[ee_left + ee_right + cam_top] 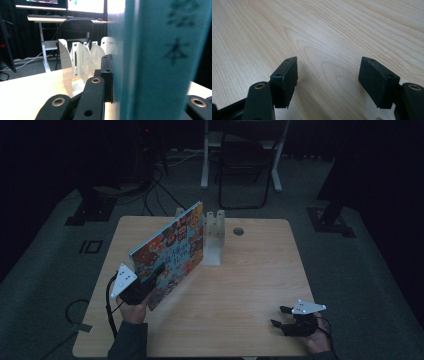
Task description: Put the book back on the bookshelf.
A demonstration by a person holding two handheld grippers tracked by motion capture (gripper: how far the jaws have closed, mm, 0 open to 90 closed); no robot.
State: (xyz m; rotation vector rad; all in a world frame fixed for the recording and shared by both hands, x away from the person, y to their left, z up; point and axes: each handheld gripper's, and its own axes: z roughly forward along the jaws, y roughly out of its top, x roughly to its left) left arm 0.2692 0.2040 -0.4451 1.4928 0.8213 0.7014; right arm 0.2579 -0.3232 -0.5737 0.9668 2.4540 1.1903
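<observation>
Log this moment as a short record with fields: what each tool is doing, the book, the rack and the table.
left tool: shut on the picture book, gripping its near lower edge
picture book: colourful cover, held tilted above the table, its far end by the white rack
white rack: upright dividers, standing at the table's far middle
right tool: jaws open, nothing between them, at the near right over bare wood
table: light wood

Looks like a dim lab or studio setup: small wooden worktop (250,285) on grey carpet, black stand feet (330,220) at 2 o'clock, loose cables (150,190) at 11, folding chair (245,165) and desk with monitors (85,5) at 12.
</observation>
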